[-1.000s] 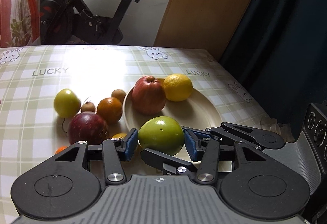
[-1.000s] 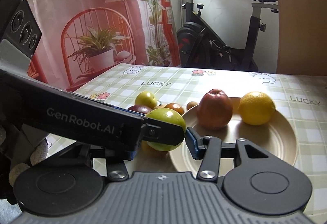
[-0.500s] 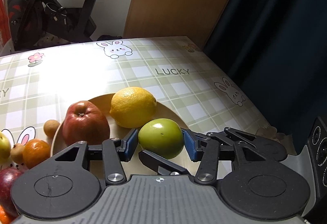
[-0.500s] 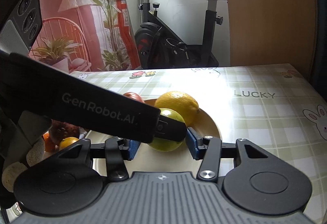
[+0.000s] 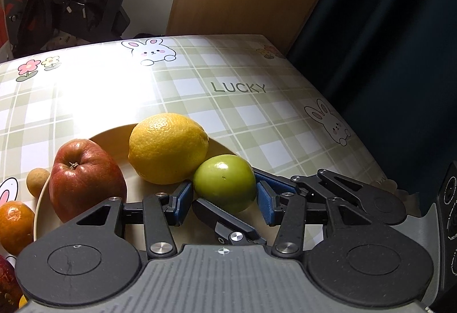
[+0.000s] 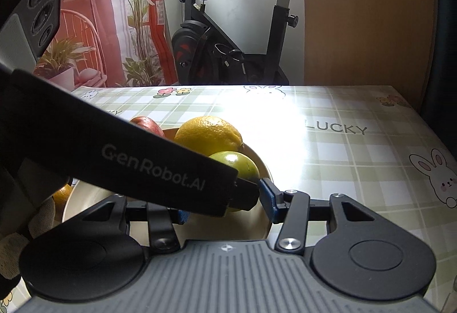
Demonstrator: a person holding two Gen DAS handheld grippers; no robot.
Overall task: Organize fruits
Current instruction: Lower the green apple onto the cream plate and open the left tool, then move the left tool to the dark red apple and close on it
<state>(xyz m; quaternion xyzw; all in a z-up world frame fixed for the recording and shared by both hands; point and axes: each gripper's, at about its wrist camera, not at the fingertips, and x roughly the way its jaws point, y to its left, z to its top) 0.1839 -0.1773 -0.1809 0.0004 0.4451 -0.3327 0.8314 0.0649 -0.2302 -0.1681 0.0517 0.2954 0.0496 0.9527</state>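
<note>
Between your left gripper's [image 5: 224, 200] blue pads [image 5: 182, 197] sits the green apple [image 5: 225, 183], small gaps either side, released on the plate [image 5: 114, 138]; your right gripper [image 6: 225, 205] stands spread around it.

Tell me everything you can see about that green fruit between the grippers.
The green fruit is round, smooth and glossy, yellow-green with one tiny dark speck. It sits at the plate's right edge, beside the lemon, between the blue pads of the left gripper. The right gripper also straddles it. Whether any pad presses it is unclear.
</note>
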